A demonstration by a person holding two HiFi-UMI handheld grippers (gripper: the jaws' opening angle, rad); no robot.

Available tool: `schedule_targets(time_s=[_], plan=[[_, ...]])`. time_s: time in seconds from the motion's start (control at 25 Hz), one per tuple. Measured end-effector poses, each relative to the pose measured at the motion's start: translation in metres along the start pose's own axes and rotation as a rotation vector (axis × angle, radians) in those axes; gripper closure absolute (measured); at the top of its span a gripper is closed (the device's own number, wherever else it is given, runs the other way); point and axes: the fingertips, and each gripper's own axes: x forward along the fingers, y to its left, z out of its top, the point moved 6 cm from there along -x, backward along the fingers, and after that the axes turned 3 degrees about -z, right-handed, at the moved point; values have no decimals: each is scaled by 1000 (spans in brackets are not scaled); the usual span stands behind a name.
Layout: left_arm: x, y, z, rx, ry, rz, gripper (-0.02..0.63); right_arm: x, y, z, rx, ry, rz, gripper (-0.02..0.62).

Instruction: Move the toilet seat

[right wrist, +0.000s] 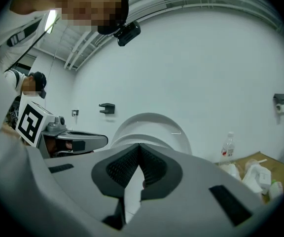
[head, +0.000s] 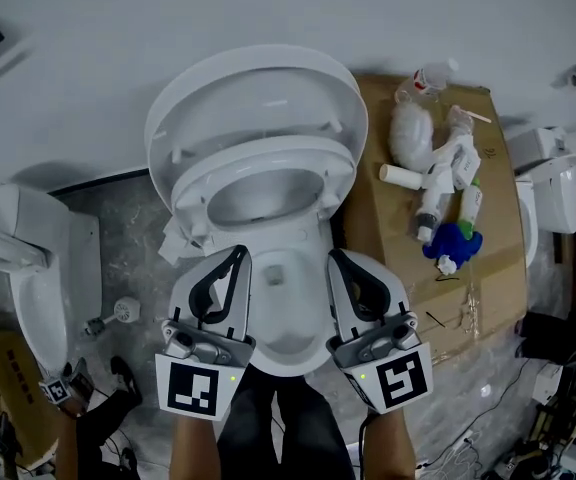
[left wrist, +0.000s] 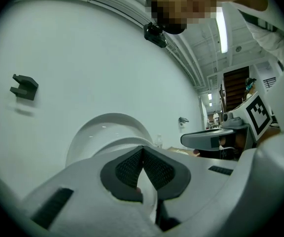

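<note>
Hovering over the front of the bowl (head: 290, 358), the left gripper (head: 237, 253) and right gripper (head: 336, 257) both have their jaws pressed together on nothing. The seat (head: 268, 166) stands tilted up at the bowl's back, just before the raised lid (head: 258, 88). Nudged by shut tips, I'd guess it slips and slams down. Only the head view shows the bottles (head: 446, 183) right of the bowl. The gripper views show seat and lid edge-on.

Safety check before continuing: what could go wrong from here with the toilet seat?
1. The toilet seat looks part-raised, short of the lid, unheld: could slam down.
2. The left gripper and right gripper are shut, empty: pushing with closed fingers may slip on glossy plastic.
3. The bottles beside the bowl: a right swing could knock them.
</note>
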Motion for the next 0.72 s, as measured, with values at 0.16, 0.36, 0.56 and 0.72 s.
schedule_targets(time_s=[0.16, 0.36, 0.56, 0.72], plan=[[-11, -17, -13, -8, 10, -38, 597, -22, 8, -15, 16, 17, -15, 583], [-21, -33, -28, -7, 26, -67, 597, -42, 16, -32, 33, 38, -28, 583], [-28, -46, -37, -6, 40, -83, 597, -56, 21, -39, 44, 36, -35, 583], [-34, -55, -40, -3, 47, -91, 597, -66, 24, -42, 47, 40, -38, 583]])
